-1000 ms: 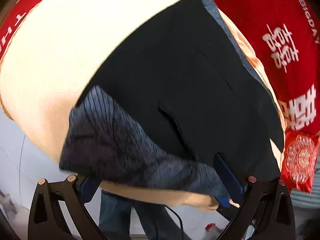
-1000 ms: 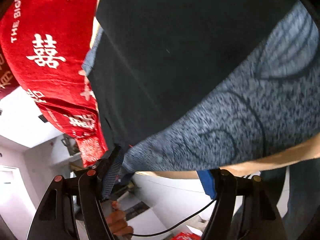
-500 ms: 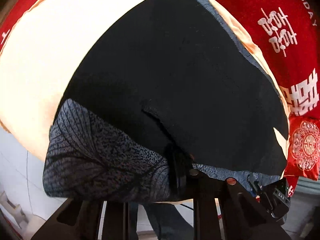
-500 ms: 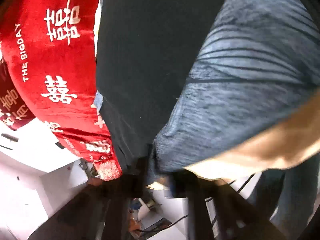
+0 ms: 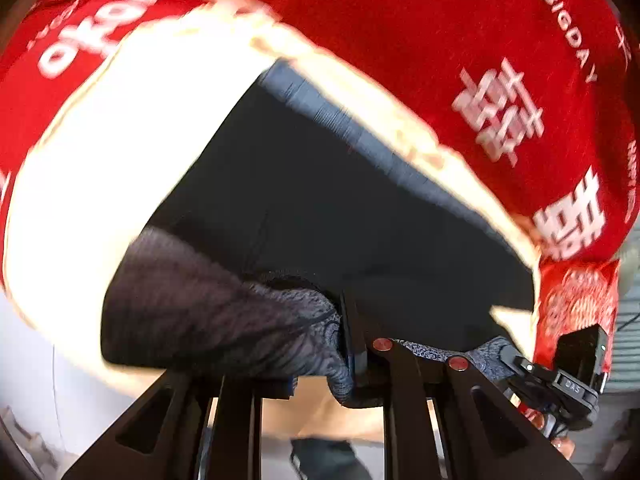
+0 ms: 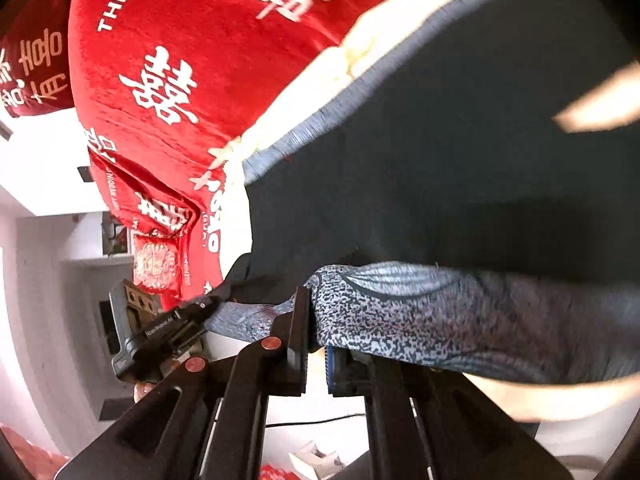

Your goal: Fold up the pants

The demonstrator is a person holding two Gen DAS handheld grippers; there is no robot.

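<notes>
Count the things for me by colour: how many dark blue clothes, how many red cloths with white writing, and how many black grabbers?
Dark blue pants: 1
Red cloth with white writing: at least 1; folds may hide more
Black hand-held grippers: 2, left hand-held gripper and right hand-held gripper, each shut on the pants' patterned edge
Total: 4

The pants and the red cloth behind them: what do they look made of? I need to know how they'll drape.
The pants look like thin, soft woven fabric: matte dark navy outside, a lighter blue leaf-patterned inside face at the lifted edge, bunching limply where the right gripper pinches it. The red cloth looks like plush velvet or fleece, with a slight sheen and white printed characters. Motion blur leaves both uncertain.
</notes>
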